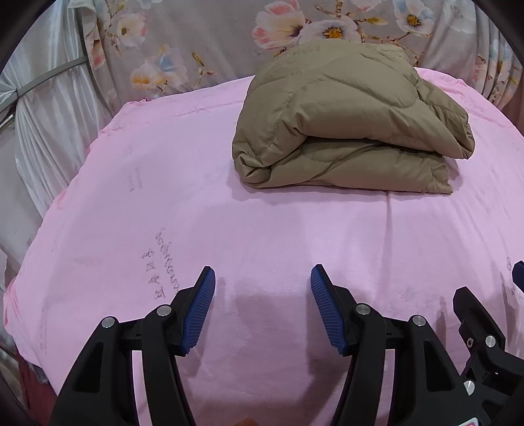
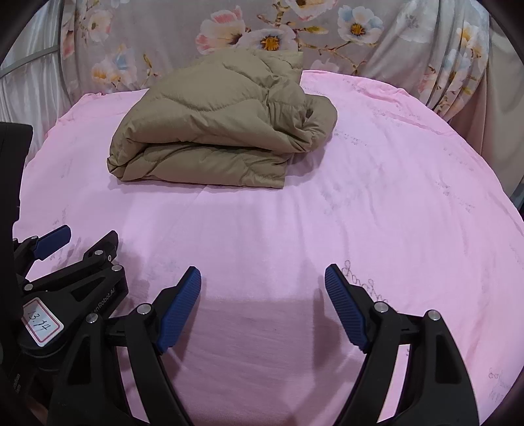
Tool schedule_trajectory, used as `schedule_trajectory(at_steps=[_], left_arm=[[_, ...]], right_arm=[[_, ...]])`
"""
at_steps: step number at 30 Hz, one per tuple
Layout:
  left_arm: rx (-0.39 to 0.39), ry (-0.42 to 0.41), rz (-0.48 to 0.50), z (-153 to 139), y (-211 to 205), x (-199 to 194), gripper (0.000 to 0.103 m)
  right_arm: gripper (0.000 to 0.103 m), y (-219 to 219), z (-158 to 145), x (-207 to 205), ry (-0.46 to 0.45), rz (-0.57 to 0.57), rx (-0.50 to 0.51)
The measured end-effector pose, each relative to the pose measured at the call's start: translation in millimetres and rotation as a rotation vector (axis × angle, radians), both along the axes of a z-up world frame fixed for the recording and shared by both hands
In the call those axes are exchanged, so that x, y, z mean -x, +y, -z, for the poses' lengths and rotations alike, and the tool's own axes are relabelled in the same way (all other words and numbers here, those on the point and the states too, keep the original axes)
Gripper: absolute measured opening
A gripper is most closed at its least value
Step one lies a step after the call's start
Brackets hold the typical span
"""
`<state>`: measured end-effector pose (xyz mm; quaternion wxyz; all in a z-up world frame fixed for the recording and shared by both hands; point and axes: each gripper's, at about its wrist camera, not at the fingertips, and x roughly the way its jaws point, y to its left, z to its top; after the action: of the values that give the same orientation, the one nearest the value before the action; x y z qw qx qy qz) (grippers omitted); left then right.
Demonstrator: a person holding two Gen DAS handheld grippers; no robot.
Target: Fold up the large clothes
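Far left, background: pale satin drapery (image 1: 49, 108) in vertical folds, crossed by a thin grey band. Behind the bed, full width: grey curtain printed with large pink, white and blue flowers (image 1: 196, 42), seen also in the right wrist view (image 2: 229, 29). Support surface: a bed covered in a pink sheet (image 1: 229, 229), faintly marked with dark embroidered script near the front left in the left wrist view; a shallow crease runs from the front edge of the garment toward the viewer. Left gripper (image 1: 263, 295): black frame, blue ribbed pads, jaws standing wide apart with nothing between them, hovering over bare pink sheet at the near edge; in the right wrist view it appears at lower left (image 2: 65, 242), carrying a white label with handwritten digits. Task item: one tan quilted puffer jacket (image 1: 347, 127), folded into a thick, roughly rectangular bundle, the upper layer doubled over the lower with the rounded fold facing the viewer; it lies toward the back of the bed, close to the flowered curtain, well apart from both grippers. In the right wrist view the same bundle (image 2: 222, 131) sits left of centre, with a gathered cuff or hem bunched at its right end. Right gripper (image 2: 263, 296): same make, blue pads parted, empty, over bare sheet at the near edge, just beside the left gripper; its frame shows at the right margin of the left wrist view (image 1: 519, 273). Far right: more flowered curtain hanging in folds.
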<state>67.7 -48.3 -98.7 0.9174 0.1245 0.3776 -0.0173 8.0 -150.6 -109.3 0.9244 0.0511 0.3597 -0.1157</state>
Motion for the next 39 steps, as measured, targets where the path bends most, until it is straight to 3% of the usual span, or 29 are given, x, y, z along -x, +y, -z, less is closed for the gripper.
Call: schedule_trajectory(at_steps=[39], left_arm=[[0.0, -0.02, 0.004, -4.2, -0.1, 2.7, 0.06]], right_arm=[[0.076, -1.1, -1.6, 2.2, -0.01, 0.007, 0.006]])
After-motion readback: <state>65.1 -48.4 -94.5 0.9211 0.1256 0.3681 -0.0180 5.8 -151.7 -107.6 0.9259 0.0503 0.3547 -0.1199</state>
